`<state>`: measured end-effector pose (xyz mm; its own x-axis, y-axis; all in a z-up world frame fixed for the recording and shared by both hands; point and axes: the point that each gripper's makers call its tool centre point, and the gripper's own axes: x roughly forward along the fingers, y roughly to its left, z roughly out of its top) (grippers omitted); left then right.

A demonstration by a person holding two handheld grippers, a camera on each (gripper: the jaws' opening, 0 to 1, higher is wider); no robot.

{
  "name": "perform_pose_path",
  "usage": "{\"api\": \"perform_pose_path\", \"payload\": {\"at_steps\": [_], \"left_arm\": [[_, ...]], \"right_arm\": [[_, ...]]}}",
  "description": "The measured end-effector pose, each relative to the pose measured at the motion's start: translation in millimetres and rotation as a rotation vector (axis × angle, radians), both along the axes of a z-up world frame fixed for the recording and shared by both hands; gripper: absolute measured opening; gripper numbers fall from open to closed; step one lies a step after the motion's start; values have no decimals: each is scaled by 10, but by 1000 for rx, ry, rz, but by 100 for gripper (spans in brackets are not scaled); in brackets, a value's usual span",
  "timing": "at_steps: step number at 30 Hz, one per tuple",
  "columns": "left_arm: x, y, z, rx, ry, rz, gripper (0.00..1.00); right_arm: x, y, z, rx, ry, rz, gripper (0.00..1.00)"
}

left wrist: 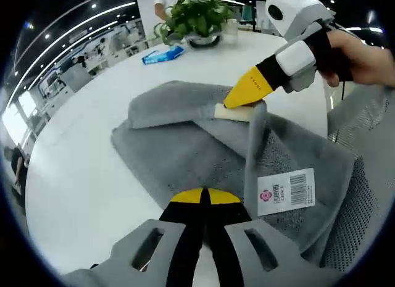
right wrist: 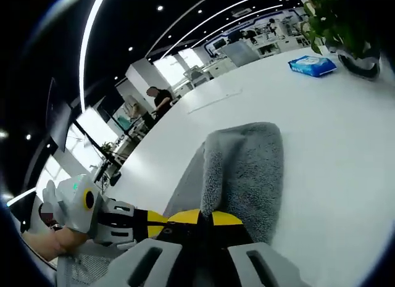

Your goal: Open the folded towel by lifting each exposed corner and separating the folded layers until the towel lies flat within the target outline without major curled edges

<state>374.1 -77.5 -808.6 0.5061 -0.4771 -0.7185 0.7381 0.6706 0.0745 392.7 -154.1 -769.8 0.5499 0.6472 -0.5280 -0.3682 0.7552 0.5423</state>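
i am pinching a folded flap of the grey towel with both my left hand-held gripper and right hand-held gripper, still bunched on the counter near the plant, unfolding barely begun.

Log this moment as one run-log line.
towel: partly folded | right gripper: shut on towel | left gripper: shut on towel

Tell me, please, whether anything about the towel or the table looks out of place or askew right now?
Only the expected: the grey towel is still bunched, one layer pulled up into a ridge where the right gripper pinches it, and a rolled fold lies along its far edge. Its label faces up. The blue packet and potted plant sit undisturbed.
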Motion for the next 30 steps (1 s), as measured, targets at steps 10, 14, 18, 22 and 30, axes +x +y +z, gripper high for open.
{"api": "perform_pose_path", "payload": {"at_steps": [10, 14, 18, 22, 30], "left_arm": [[16, 28, -7, 7, 11, 36, 0], [52, 104, -6, 27, -2, 59, 0], [82, 177, -4, 21, 10, 99, 0], [104, 221, -8, 26, 8, 116, 0], [131, 305, -9, 27, 12, 156, 0]], "right_arm": [[19, -92, -23, -39, -9, -7, 0], [38, -153, -40, -64, -16, -18, 0], [50, -211, -57, -90, -20, -24, 0], [51, -244, -78, -111, -20, -27, 0], [69, -342, -107, -141, -18, -40, 0]]}}
